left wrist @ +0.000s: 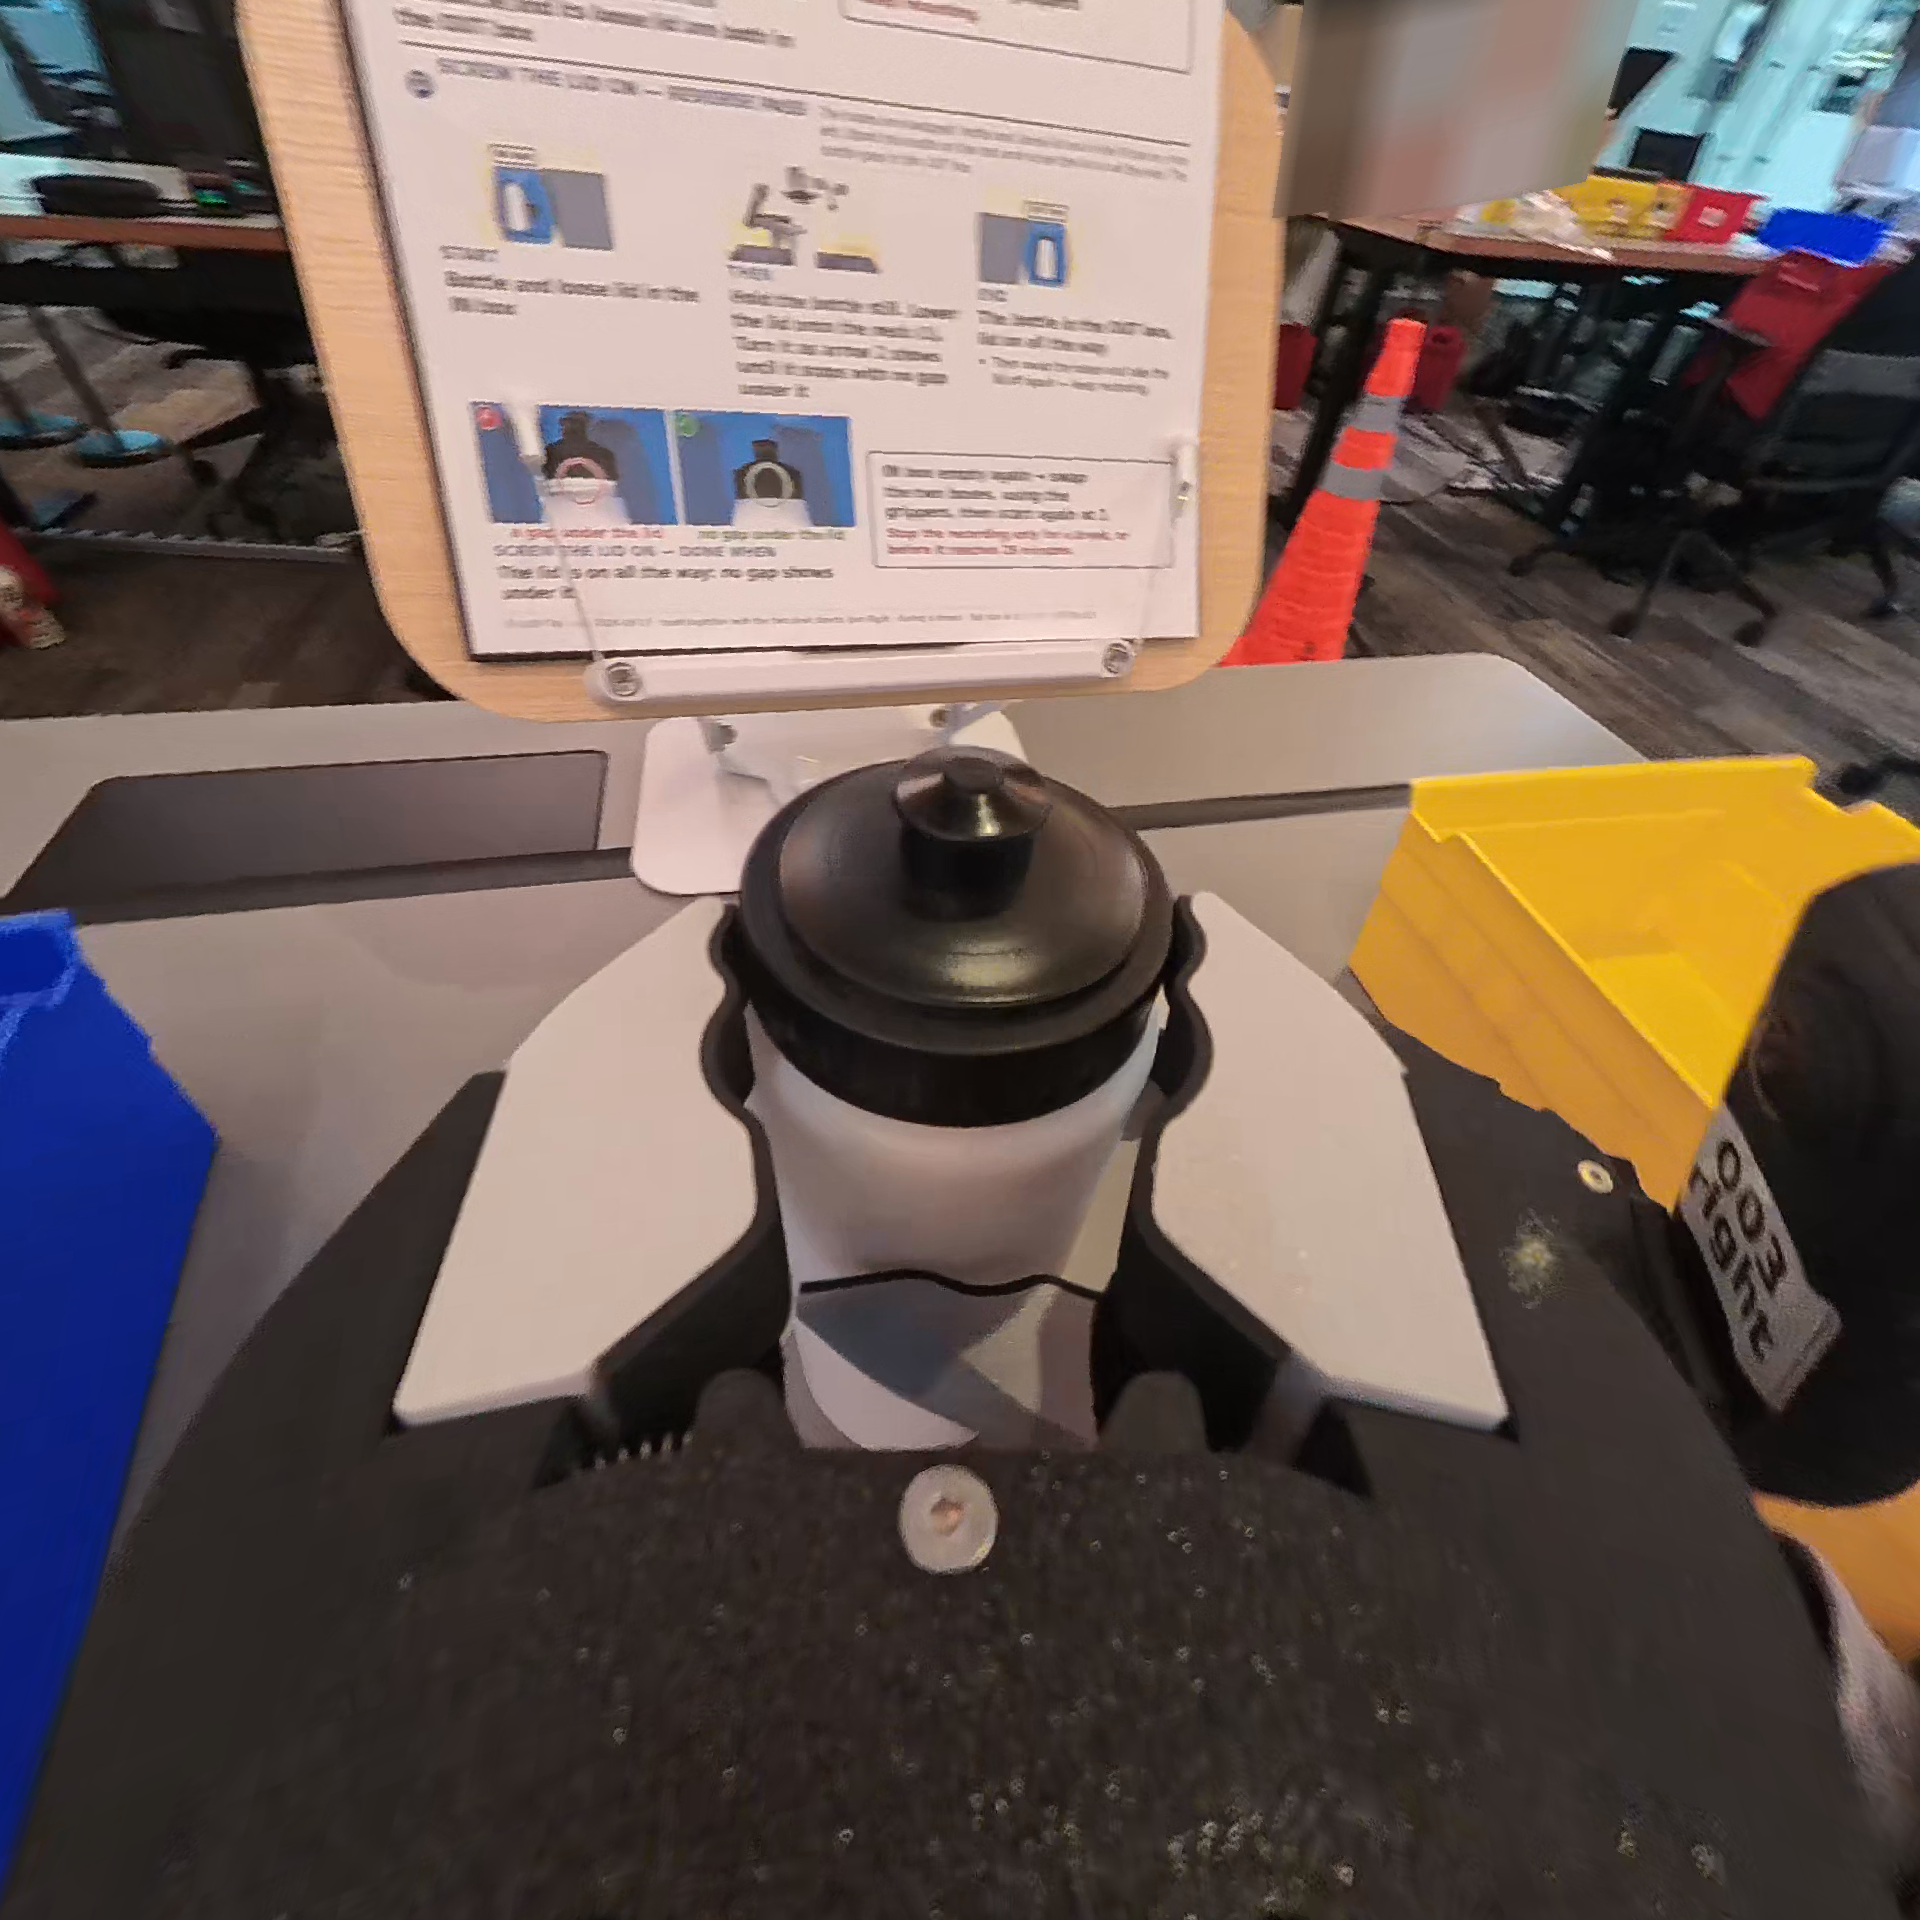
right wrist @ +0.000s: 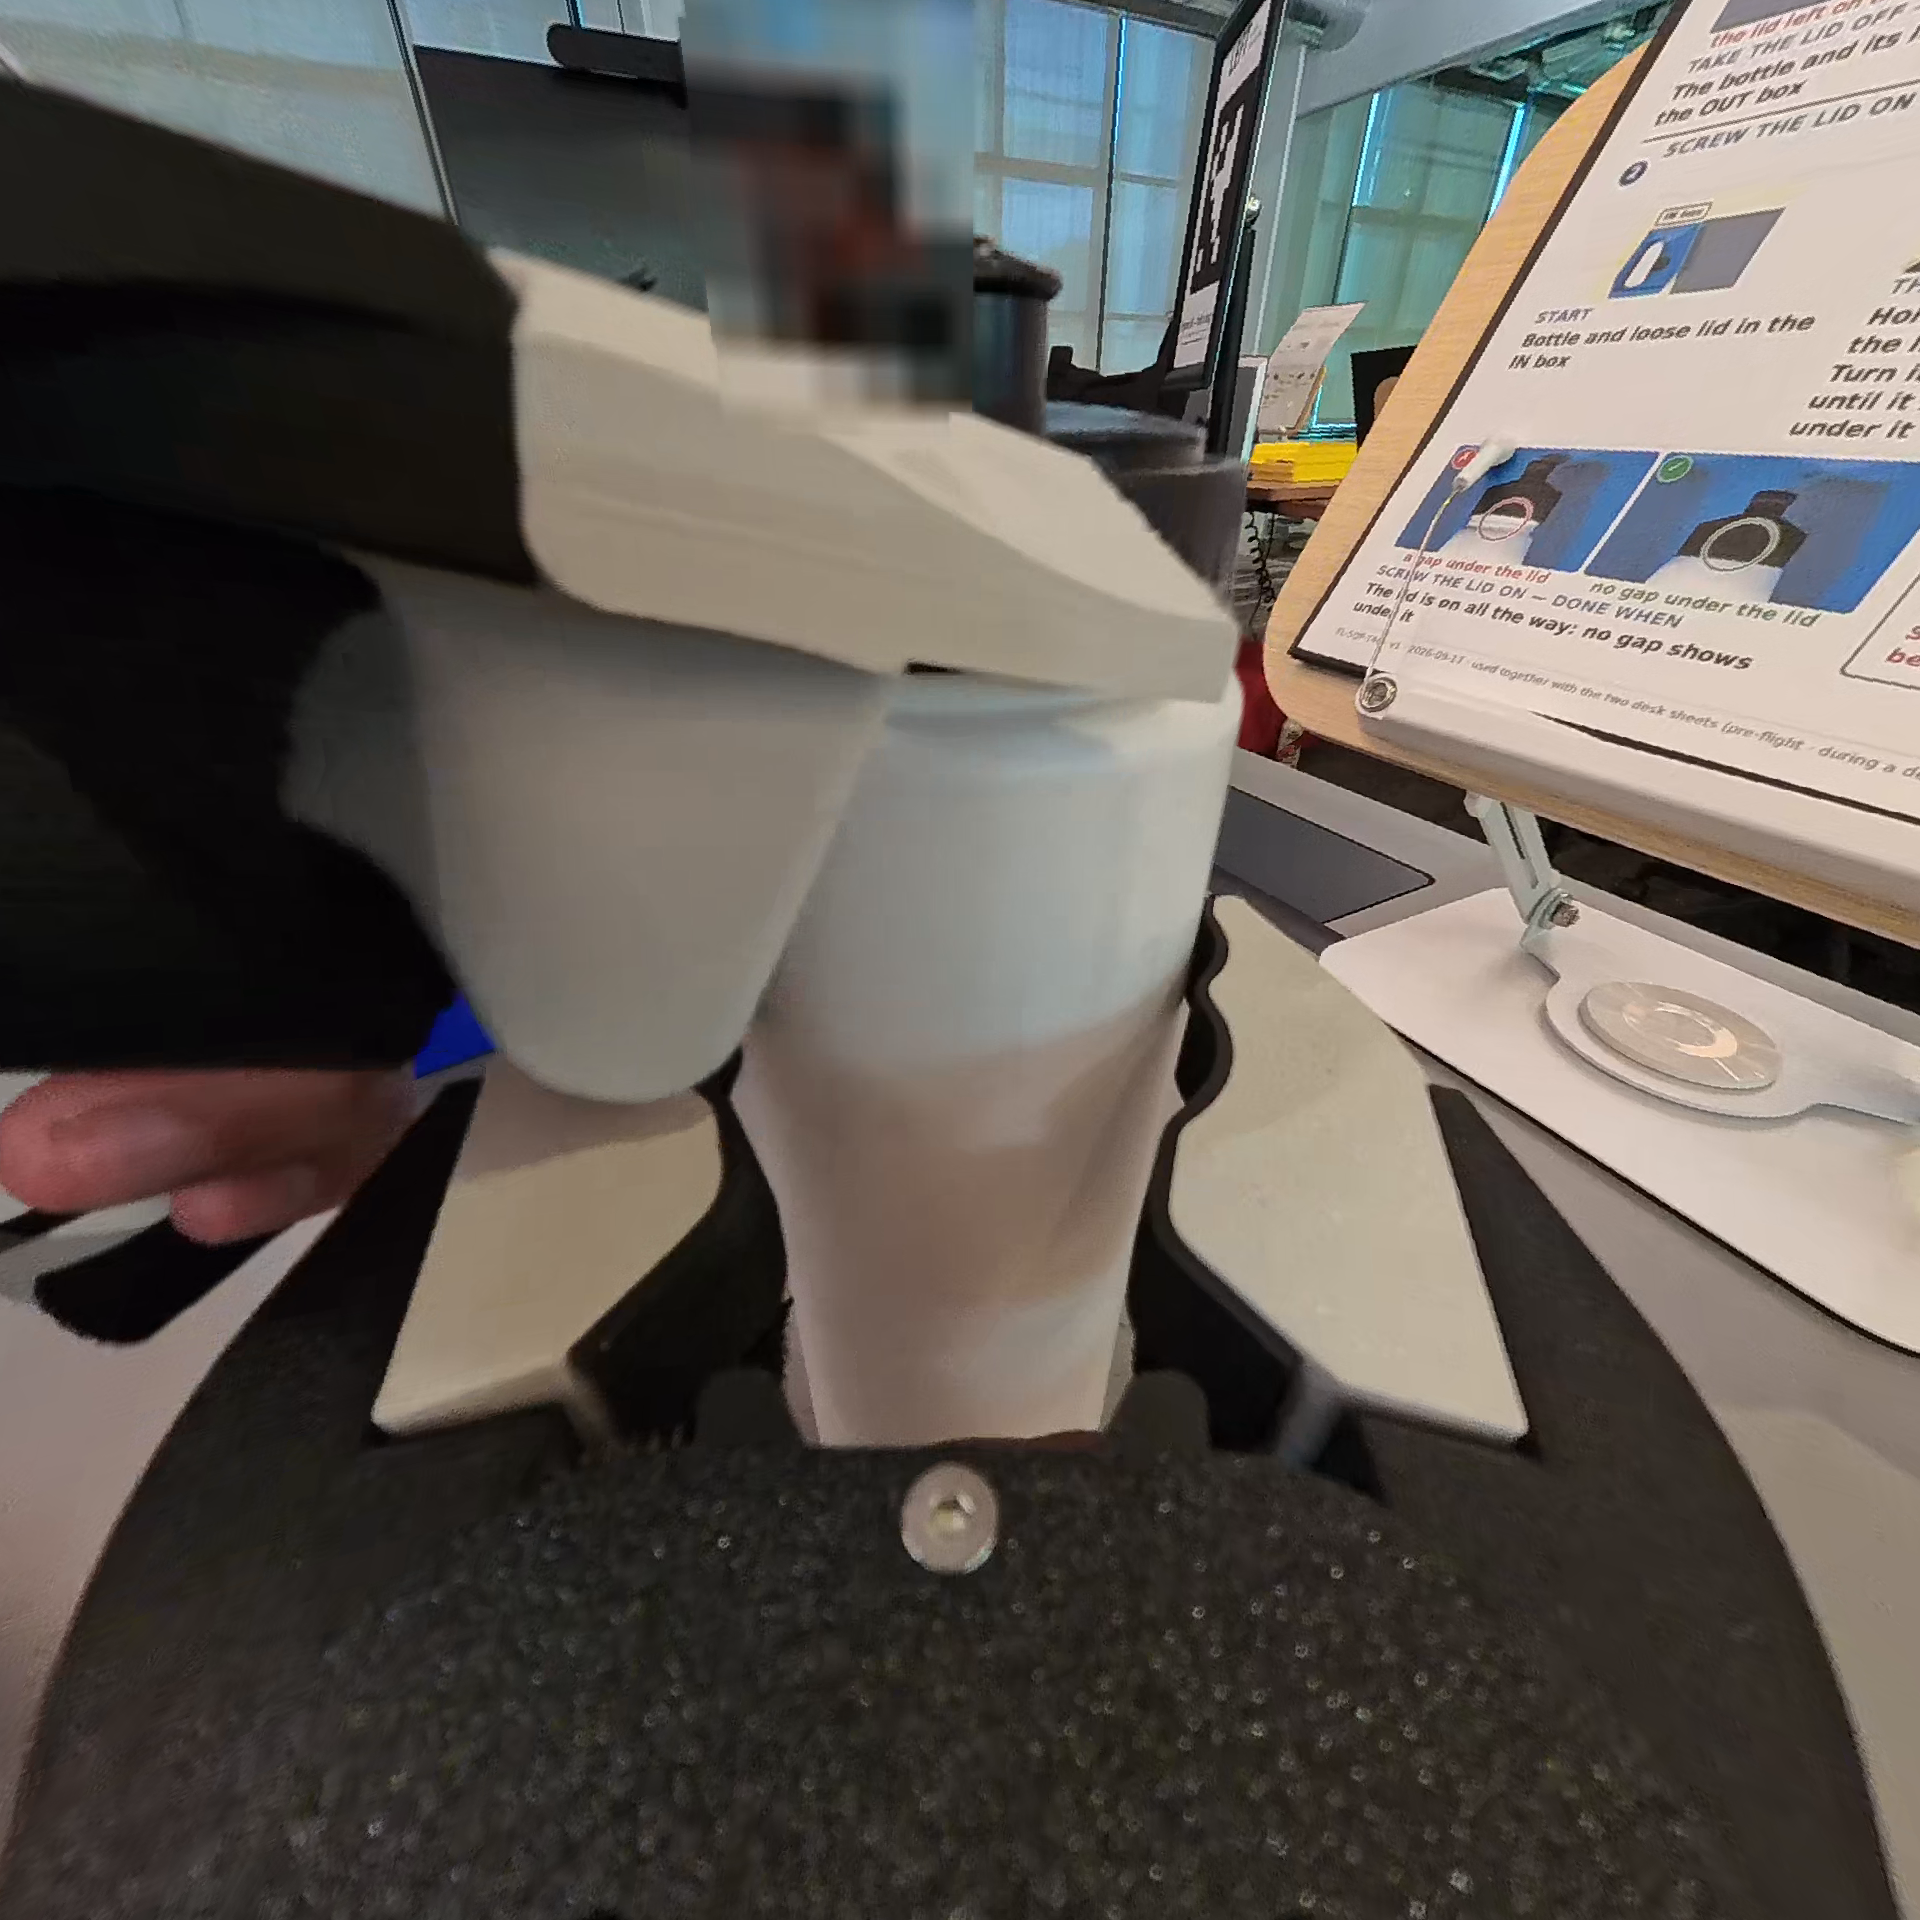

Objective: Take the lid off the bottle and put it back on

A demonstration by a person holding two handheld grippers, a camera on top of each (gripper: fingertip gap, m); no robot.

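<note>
The left gripper [left wrist: 951, 987] is clamped on the black lid [left wrist: 951, 935] of the white bottle [left wrist: 940, 1195], one finger on each side of the lid's skirt, the spout poking up just ahead of the fingertips. The right gripper [right wrist: 961, 1091] grips the bottle's body lower down, its jaws pressed against the white wall; in its view the left gripper's pale finger crosses just above and to the left, hiding the lid. So the bottle is held between the two, upright or nearly so, apparently clear of the desk [left wrist: 312, 997], though its base is out of sight. No gap shows under the lid, so it looks screwed down, and I judge the unscrewing has yet to begin or the refit is just ending; the pictures do not say which. The risks come from the double hold. If the right gripper squeezes too lightly, the smooth body may spin with the lid and no thread will turn. If it squeezes too hard, the soft wall could buckle and bind the threads. A twist off the bottle's axis could cross-thread the lid or pry it from the left fingers. The two grippers sit very close, so a wide turn may knock one into the other. To the left gripper's left is a blue bin [left wrist: 83, 1247], to its right a yellow bin [left wrist: 1579, 935], and the instruction board [left wrist: 790, 343] beyond; a dropped lid could roll toward any of them.
</note>
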